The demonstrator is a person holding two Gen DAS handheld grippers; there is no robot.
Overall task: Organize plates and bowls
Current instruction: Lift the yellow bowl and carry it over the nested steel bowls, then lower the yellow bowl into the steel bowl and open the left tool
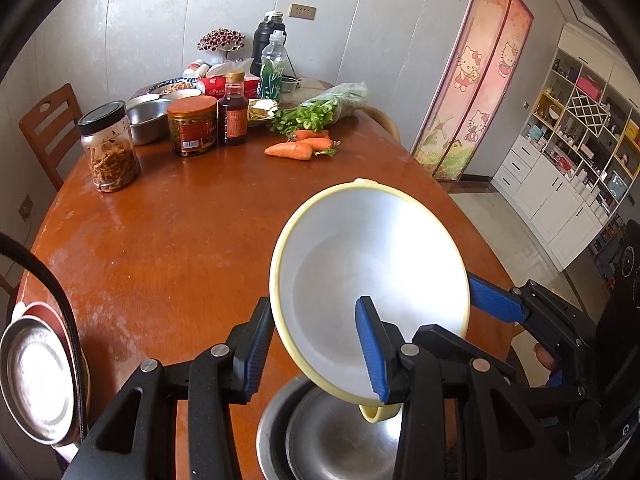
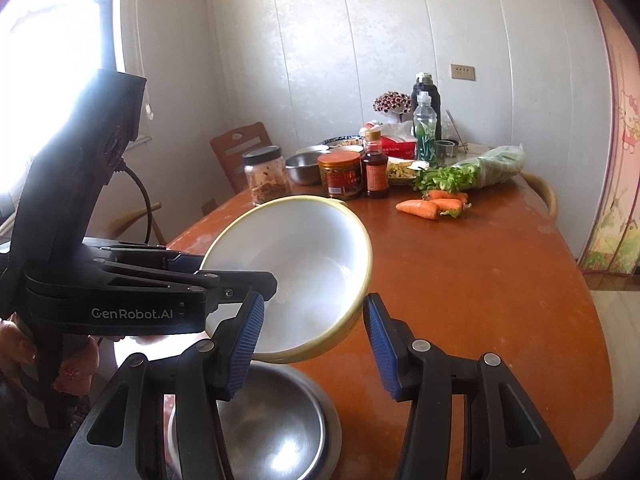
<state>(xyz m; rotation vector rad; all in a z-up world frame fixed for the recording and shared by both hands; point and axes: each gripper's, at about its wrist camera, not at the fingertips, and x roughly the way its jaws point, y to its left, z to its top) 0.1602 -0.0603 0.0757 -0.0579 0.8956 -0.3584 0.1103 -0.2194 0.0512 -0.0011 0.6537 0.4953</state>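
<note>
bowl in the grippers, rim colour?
Pale yellow rim on the bowl, white inside. Right wrist view shows it best.

Lighting and picture quality — daylight throughout, bright. In your right wrist view a window (image 2: 60,32) at upper left is blown out to white, and the left gripper (image 2: 200,276) before it reads as a dark silhouette. Glare: hot white patches on the steel plate (image 1: 38,376), the steel bowl (image 2: 276,440) and the table (image 1: 160,240) sheen. Fisheye bending curves the wall panels and door curtain (image 1: 476,92); black vignette at every corner. Focus — mostly sharp, with the frame edges softer.
</note>
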